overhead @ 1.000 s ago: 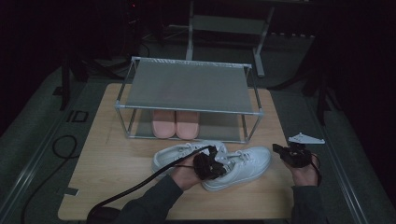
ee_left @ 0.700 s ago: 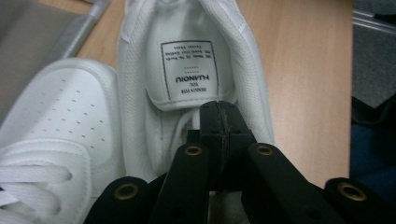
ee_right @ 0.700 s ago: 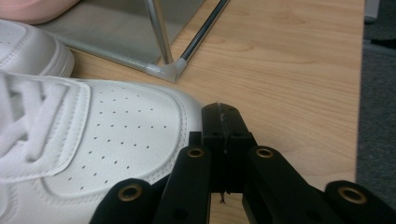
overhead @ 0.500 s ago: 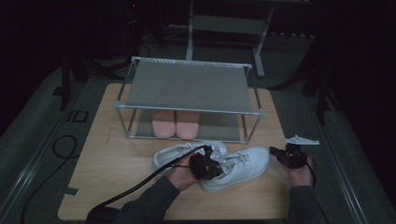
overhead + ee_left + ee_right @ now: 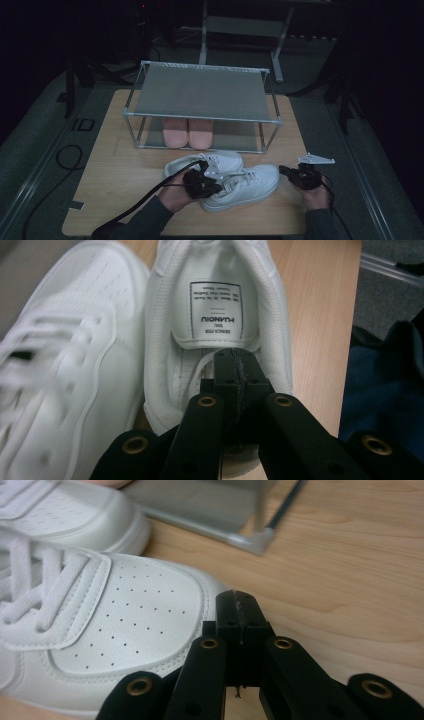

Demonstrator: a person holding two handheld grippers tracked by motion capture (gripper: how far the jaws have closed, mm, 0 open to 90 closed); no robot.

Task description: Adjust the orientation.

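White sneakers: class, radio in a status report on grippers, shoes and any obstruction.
Left gripper shut at near sneaker's heel. Right gripper shut, empty, at its toe. Far sneaker alongside; rack beyond.

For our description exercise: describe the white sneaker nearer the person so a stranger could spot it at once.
Start at the grey metal shoe rack on the wooden table. Two white lace-up sneakers lie before it. Choose the front white sneaker, farther from the rack than the rear white sneaker, between the left gripper and right gripper.

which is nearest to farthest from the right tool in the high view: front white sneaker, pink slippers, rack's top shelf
1. Front white sneaker: its toe lies just left of the right tool.
2. Pink slippers: on the rack's bottom shelf, farther back and left.
3. Rack's top shelf: above the slippers, farthest back.
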